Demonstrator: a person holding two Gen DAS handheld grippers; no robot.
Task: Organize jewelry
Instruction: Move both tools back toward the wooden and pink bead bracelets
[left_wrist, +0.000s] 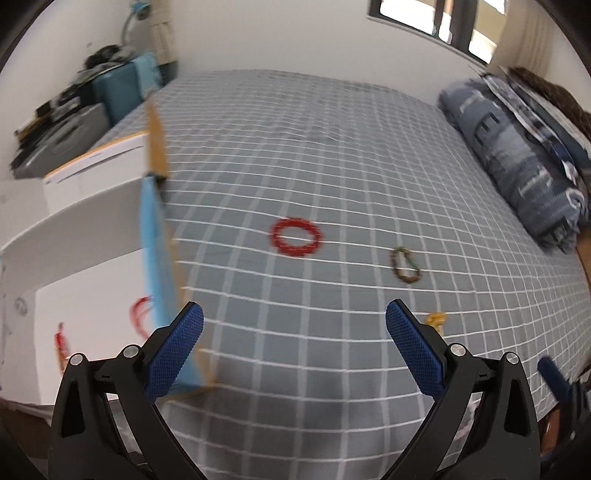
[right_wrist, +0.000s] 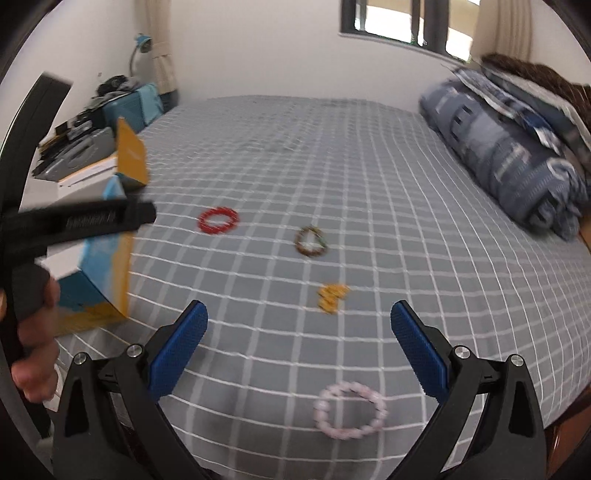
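Several bracelets lie on the grey checked bedspread (left_wrist: 332, 155) (right_wrist: 369, 166). A red bracelet (left_wrist: 296, 236) (right_wrist: 218, 220) is nearest the open cardboard box (left_wrist: 92, 258) (right_wrist: 107, 254) at the bed's left edge. A brown-green bracelet (left_wrist: 405, 265) (right_wrist: 311, 241) and a small yellow piece (left_wrist: 436, 320) (right_wrist: 332, 295) lie to its right. A pale pink bead bracelet (right_wrist: 349, 410) sits close under my right gripper (right_wrist: 299, 325), which is open and empty. My left gripper (left_wrist: 294, 325) is open too, beside the box, where red jewelry (left_wrist: 140, 314) shows inside.
A folded blue patterned quilt (left_wrist: 517, 147) (right_wrist: 517, 155) lies along the bed's right side. Left of the bed stand a blue box (left_wrist: 122, 88) and clutter on a grey case. A hand (right_wrist: 33, 332) holds the left gripper's handle at the left of the right wrist view.
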